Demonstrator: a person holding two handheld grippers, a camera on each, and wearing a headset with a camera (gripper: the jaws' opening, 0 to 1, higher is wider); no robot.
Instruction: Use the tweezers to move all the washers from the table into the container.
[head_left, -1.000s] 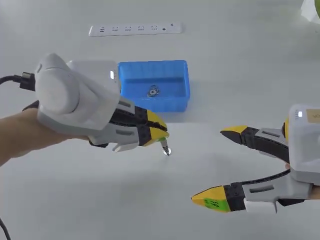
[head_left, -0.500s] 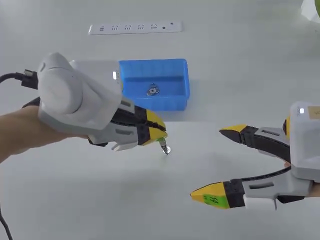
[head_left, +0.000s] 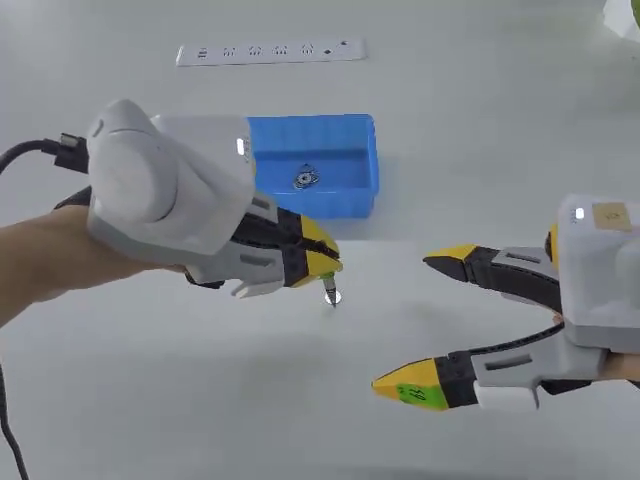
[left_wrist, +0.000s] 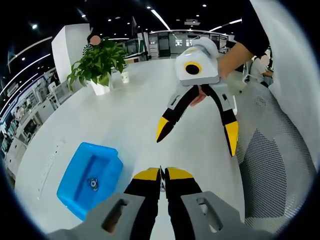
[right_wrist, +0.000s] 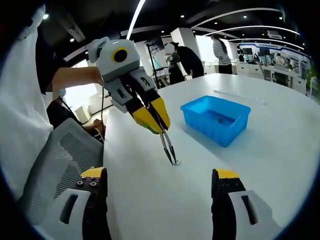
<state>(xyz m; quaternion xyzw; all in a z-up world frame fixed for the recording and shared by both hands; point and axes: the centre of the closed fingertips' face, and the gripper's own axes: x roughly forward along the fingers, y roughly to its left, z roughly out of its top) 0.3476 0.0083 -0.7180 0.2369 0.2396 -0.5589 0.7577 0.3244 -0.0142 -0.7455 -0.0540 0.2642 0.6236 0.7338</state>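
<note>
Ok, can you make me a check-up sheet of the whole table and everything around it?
Surface: white table, smooth and plain.
Job's things: tweezers, tips down at a washer lying on the table; blue container with a second washer inside.
Clutter: white power strip beyond the container.
Grippers: left gripper shut on the tweezers; right gripper open, holding nothing.
Cables: black cable runs from the left gripper.
Surroundings: potted plant, mesh chair, people standing far off.
</note>
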